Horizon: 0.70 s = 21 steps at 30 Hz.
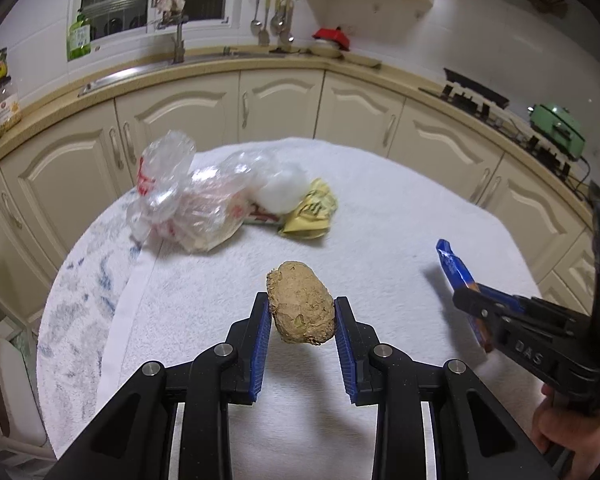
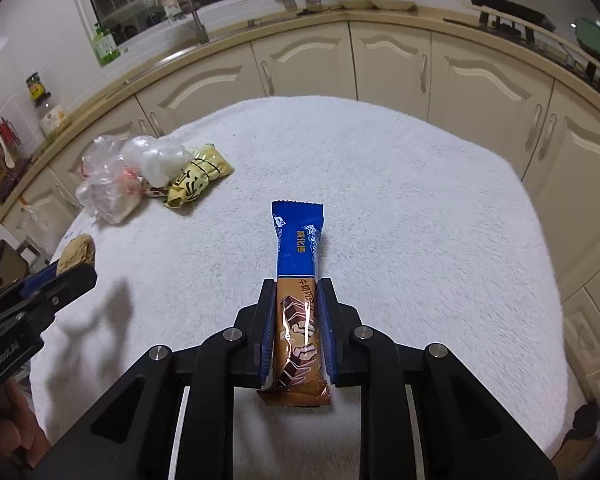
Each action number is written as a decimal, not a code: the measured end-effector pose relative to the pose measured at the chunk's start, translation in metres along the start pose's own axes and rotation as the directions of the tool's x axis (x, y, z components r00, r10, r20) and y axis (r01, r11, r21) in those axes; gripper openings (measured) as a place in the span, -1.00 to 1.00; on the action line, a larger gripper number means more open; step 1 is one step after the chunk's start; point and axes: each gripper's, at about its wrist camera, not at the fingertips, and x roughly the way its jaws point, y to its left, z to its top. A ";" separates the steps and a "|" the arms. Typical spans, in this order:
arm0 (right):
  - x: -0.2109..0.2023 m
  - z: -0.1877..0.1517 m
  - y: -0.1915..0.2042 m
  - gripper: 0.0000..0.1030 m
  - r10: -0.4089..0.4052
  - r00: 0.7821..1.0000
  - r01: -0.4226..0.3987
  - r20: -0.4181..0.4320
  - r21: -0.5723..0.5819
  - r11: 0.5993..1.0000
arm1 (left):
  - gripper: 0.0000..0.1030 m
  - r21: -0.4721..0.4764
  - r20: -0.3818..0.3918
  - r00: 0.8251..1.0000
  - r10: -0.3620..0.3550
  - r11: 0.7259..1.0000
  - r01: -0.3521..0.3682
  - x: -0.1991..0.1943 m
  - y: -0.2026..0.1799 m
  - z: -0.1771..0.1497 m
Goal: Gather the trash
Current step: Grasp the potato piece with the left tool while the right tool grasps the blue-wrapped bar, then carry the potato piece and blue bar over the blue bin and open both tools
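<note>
My left gripper (image 1: 302, 308) is shut on a crumpled brown paper ball (image 1: 300, 304) and holds it above the white towel-covered table (image 1: 380, 216). My right gripper (image 2: 296, 292) is shut on a blue and brown chocolate bar wrapper (image 2: 298, 240), also lifted off the table. In the left wrist view the right gripper (image 1: 462, 300) shows at the right edge with the wrapper (image 1: 454, 264) sticking up from it. In the right wrist view the left gripper (image 2: 60, 276) sits at the left edge with the paper ball (image 2: 78, 252).
A clear plastic bag (image 1: 180, 204), a white wad (image 1: 280, 192) and a yellow snack packet (image 1: 310, 212) lie together at the table's far left, seen again as bag (image 2: 108, 188) and packet (image 2: 198, 178). Cream cabinets (image 1: 280, 104) and a counter curve behind. A hand (image 1: 560, 428) grips the right tool.
</note>
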 end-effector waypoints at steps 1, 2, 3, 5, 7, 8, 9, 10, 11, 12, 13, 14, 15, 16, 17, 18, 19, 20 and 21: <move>-0.009 -0.001 -0.003 -0.61 0.012 1.000 -0.012 0.012 0.013 1.000 | -0.48 0.005 0.005 1.000 -0.009 1.000 0.009 -0.006 -0.002 -0.003; -0.015 -0.002 -0.005 -0.61 0.019 1.000 -0.020 0.021 0.021 1.000 | -0.48 0.010 0.011 1.000 -0.018 1.000 0.018 -0.011 -0.006 -0.006; -0.027 -0.002 -0.009 -0.61 0.023 0.999 -0.025 0.041 0.031 0.999 | -0.48 0.017 0.019 0.999 -0.026 1.000 0.026 -0.016 -0.010 -0.006; -0.044 -0.003 -0.013 -0.61 0.031 0.997 -0.034 0.069 0.038 0.999 | -0.48 0.035 0.034 0.999 -0.041 0.999 0.039 -0.029 -0.021 -0.009; -0.066 -0.002 -0.020 -0.61 0.041 0.993 -0.047 0.106 0.052 0.998 | -0.48 0.046 0.050 0.997 -0.063 0.997 0.060 -0.043 -0.031 -0.009; -0.076 -0.002 -0.024 -0.61 0.036 0.992 -0.043 0.125 0.054 0.998 | -0.48 0.058 0.062 0.995 -0.074 0.996 0.071 -0.049 -0.038 -0.009; -0.087 -0.001 -0.027 -0.61 0.034 0.989 -0.042 0.143 0.058 0.997 | -0.48 0.067 0.070 0.994 -0.081 0.995 0.076 -0.054 -0.043 -0.009; -0.094 -0.001 -0.029 -0.61 0.034 0.987 -0.044 0.155 0.061 0.997 | -0.48 0.078 0.080 0.993 -0.090 0.993 0.084 -0.060 -0.050 -0.008; -0.103 -0.001 -0.032 -0.61 0.034 0.985 -0.045 0.170 0.063 0.997 | -0.48 0.089 0.088 0.991 -0.101 0.992 0.094 -0.066 -0.055 -0.007; -0.113 -0.001 -0.035 -0.61 0.026 0.982 -0.039 0.188 0.064 0.997 | -0.48 0.102 0.099 0.989 -0.113 0.989 0.103 -0.072 -0.062 -0.006; -0.121 -0.002 -0.037 -0.61 0.018 0.979 -0.032 0.203 0.066 0.997 | -0.48 0.119 0.112 0.986 -0.124 0.987 0.111 -0.078 -0.070 -0.006; -0.130 -0.002 -0.040 -0.61 0.013 0.976 -0.029 0.218 0.070 0.997 | -0.48 0.130 0.119 0.984 -0.134 0.984 0.118 -0.081 -0.076 -0.005; -0.139 -0.003 -0.045 -0.61 0.008 0.972 -0.027 0.236 0.075 0.997 | -0.48 0.139 0.125 0.982 -0.145 0.982 0.127 -0.085 -0.081 -0.006; -0.146 -0.003 -0.048 -0.61 0.001 0.969 -0.021 0.248 0.079 0.997 | -0.48 0.148 0.130 0.979 -0.158 0.979 0.138 -0.089 -0.087 -0.006; -0.155 -0.004 -0.052 -0.61 -0.009 0.964 -0.015 0.265 0.087 0.996 | -0.48 0.161 0.138 0.975 -0.172 0.976 0.149 -0.094 -0.094 -0.005; -0.161 -0.003 -0.055 -0.61 -0.013 0.961 -0.014 0.275 0.093 0.996 | -0.48 0.172 0.145 0.972 -0.184 0.972 0.159 -0.098 -0.101 -0.005; -0.170 -0.004 -0.061 -0.61 -0.020 0.957 -0.011 0.291 0.103 0.995 | -0.48 0.181 0.149 0.969 -0.196 0.969 0.168 -0.102 -0.107 -0.005; -0.175 -0.005 -0.064 -0.61 -0.028 0.954 -0.004 0.299 0.107 0.994 | -0.48 0.193 0.154 0.965 -0.210 0.965 0.179 -0.106 -0.114 -0.005; -0.184 -0.007 -0.069 -0.61 -0.046 0.948 0.009 0.313 0.117 0.993 | -0.48 0.207 0.161 0.961 -0.225 0.960 0.190 -0.111 -0.122 -0.006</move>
